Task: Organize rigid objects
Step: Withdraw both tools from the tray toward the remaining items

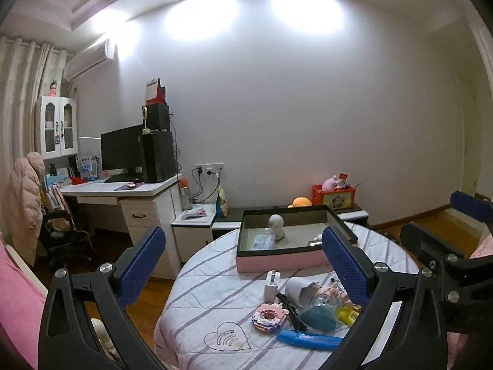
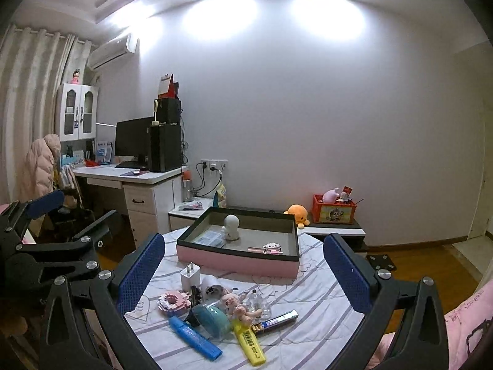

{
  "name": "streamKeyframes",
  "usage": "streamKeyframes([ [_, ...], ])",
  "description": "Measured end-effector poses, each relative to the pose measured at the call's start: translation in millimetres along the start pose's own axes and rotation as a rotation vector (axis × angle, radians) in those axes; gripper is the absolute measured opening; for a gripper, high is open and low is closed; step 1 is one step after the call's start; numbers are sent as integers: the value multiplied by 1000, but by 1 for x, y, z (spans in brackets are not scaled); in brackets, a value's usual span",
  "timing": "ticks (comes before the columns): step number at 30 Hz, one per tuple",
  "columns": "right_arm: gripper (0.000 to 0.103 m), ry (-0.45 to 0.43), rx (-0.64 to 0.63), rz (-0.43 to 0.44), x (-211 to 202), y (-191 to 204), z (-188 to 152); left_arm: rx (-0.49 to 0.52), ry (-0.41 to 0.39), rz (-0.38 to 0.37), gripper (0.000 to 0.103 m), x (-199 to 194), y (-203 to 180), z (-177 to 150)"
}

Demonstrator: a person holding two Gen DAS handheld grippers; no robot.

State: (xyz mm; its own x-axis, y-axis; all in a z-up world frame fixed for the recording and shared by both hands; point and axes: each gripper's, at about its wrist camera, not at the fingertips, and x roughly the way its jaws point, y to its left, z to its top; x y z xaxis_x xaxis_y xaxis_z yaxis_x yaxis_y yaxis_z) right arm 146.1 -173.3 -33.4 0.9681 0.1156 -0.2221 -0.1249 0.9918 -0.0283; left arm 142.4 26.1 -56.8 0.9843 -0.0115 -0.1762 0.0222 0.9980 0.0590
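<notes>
Both the left gripper (image 1: 243, 265) and right gripper (image 2: 243, 273) hover with jaws wide apart and empty. The clutter pile (image 2: 222, 311) lies on the bed (image 2: 311, 302), just before the pink box (image 2: 237, 257) meant to collect it.

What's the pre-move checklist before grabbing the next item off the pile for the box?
1. Left gripper open and empty: ok.
2. Right gripper open and empty: ok.
3. Pink box has free floor space beside the white figurine: ok.
4. Blue highlighter lies at the pile's edge, free to grasp: ok.
5. Yellow highlighter free of overlap: not ok, the doll lies across its far end.
6. Charger plug standing apart from the pile: ok.
</notes>
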Motion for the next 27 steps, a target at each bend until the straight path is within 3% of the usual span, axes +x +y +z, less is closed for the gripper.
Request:
streamKeyframes([
  [17,103,12,-26,-64,-12,-1,-18,22,8,-27,103,4,-12,-8],
  [21,103,31,-27,-59,-6,0,-23,19,42,-32,103,13,-11,-15],
  [27,103,121,-7,-27,13,-2,-48,16,174,-62,103,37,-10,-51],
])
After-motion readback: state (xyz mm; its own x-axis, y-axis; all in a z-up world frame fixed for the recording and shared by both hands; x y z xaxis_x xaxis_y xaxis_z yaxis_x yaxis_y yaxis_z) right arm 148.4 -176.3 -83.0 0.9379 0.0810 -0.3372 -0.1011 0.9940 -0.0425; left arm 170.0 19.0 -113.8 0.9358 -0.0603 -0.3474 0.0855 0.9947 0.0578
